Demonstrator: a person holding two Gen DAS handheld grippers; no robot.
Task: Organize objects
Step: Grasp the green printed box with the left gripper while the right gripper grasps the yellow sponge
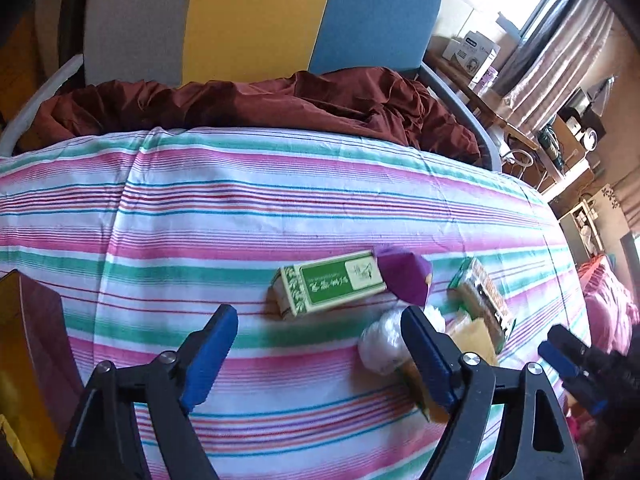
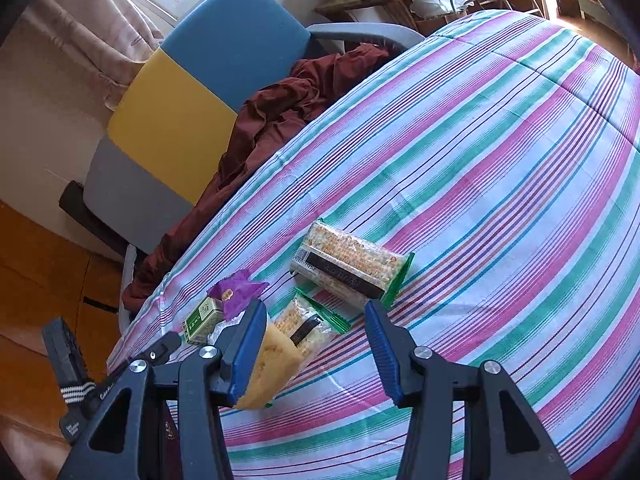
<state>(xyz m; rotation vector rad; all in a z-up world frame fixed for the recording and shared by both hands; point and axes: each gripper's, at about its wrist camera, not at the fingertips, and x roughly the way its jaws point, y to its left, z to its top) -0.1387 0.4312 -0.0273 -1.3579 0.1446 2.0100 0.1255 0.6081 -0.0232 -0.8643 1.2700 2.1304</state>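
A group of small items lies on the striped bedcover (image 1: 240, 208). A green and white box (image 1: 332, 284) lies flat; it also shows in the right wrist view (image 2: 202, 318). A purple packet (image 1: 404, 278) touches its right end, also seen from the right wrist (image 2: 236, 292). A large cracker pack (image 2: 352, 266) lies beyond a small cracker pack (image 2: 306, 324) and a yellow packet (image 2: 274, 364). A white wrapped item (image 1: 382, 342) lies by my left gripper's right finger. My left gripper (image 1: 320, 354) is open and empty, just short of the box. My right gripper (image 2: 316, 346) is open and empty over the small packs.
A crumpled maroon cloth (image 1: 248, 100) lies at the bed's head, in front of a grey, yellow and blue headboard (image 1: 256, 16). A wooden desk with boxes (image 1: 476, 64) stands at the right. A brown board (image 1: 24, 344) stands at the bed's left edge.
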